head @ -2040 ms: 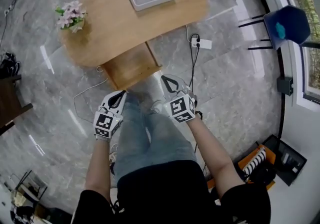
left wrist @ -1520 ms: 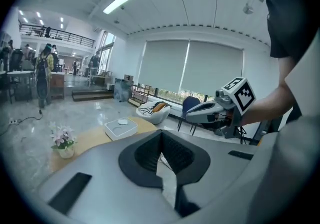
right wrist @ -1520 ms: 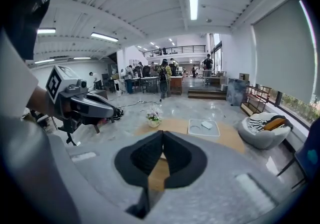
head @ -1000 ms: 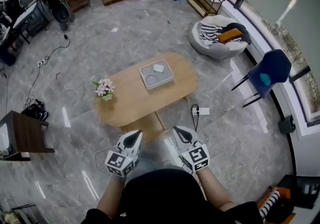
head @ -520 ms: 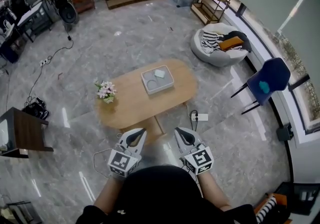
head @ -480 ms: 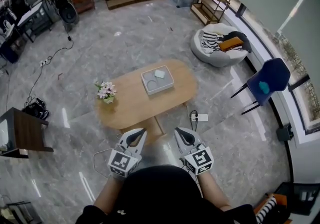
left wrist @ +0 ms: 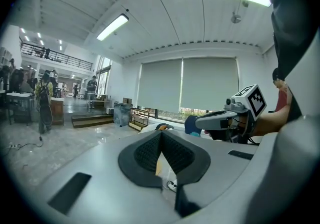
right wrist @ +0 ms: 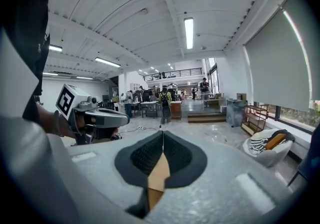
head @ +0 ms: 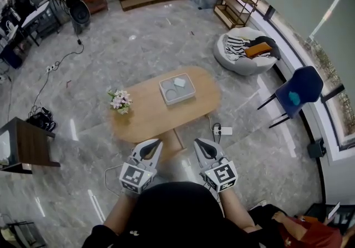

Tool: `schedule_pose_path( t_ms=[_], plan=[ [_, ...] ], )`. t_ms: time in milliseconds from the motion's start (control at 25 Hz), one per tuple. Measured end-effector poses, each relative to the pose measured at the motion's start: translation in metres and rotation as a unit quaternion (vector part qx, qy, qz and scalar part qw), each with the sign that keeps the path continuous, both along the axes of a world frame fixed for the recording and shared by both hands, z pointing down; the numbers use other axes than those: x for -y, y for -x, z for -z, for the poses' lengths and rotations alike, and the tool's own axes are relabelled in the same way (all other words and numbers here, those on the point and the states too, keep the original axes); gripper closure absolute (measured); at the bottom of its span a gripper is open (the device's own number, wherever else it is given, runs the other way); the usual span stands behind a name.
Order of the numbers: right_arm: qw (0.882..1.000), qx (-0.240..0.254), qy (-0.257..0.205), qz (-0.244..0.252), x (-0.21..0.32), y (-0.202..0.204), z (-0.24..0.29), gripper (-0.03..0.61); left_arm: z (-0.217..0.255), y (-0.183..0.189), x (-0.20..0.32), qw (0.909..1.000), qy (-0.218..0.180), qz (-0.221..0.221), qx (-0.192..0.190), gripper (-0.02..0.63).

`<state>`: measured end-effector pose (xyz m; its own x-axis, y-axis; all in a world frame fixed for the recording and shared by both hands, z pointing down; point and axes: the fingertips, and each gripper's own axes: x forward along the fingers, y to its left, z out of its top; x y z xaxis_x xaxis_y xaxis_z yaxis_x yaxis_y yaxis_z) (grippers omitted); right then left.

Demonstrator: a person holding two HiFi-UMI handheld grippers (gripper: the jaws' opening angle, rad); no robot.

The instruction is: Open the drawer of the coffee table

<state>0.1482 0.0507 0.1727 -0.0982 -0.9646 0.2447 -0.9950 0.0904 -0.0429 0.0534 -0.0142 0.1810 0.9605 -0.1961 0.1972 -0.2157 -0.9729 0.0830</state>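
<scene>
Left gripper (left wrist: 161, 133): jaws pressed together, nothing pinched. Right gripper (right wrist: 163, 133): likewise pressed together and empty. A strip of wood is seen below through each jaw notch, not between the pads.

Both grippers are held side by side at chest height, pointed roughly level, well above the coffee table (head: 145, 115) and clear of it.

Change: both grippers have been lifted upward together, and the head view has been pulled up with them. Two seconds back the tabletop filled the upper part of that view, with the drawer (head: 171, 140) seen pulled out of the table's near side, just ahead of the jaw tips. Now the whole table is seen small in the middle of the floor, and the drawer shows only as a wooden stub projecting toward the person between the two grippers.

Reading for the task: the drawer is judged already open and released, so the pull looks finished and the retreat is under way.

Not shifted on the tabletop: grey tray (head: 186, 96), flower pot (head: 120, 100). The power strip (head: 222, 130) is also unmoved on the floor beside the table.
</scene>
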Motion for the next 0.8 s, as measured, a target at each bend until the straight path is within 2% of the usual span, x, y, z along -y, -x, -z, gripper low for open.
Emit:
schedule_pose_path(
  t_ms=[280, 400, 520, 680, 800],
  plan=[
    [1.0, 0.0, -0.001, 0.007, 0.002, 0.01, 0.002, 0.58, 0.005, 0.014, 0.001, 0.9999, 0.004, 0.012, -0.001, 0.6],
    [1.0, -0.003, 0.001, 0.012, 0.0, 0.015, 0.002, 0.58, 0.01, 0.02, -0.002, 0.9999, -0.007, 0.011, -0.008, 0.601],
    [1.0, -0.004, 0.002, 0.018, 0.0, 0.022, 0.001, 0.58, 0.005, 0.029, -0.005, 0.9998, -0.014, 0.011, 0.005, 0.601],
    [1.0, -0.003, 0.002, 0.025, 0.0, 0.028, 0.003, 0.58, 0.008, 0.033, -0.006, 0.9997, -0.017, 0.015, -0.004, 0.601],
    [1.0, -0.001, 0.005, 0.029, -0.001, 0.033, 0.003, 0.58, 0.004, 0.037, -0.009, 0.9996, -0.02, 0.014, 0.011, 0.601]
  ],
)
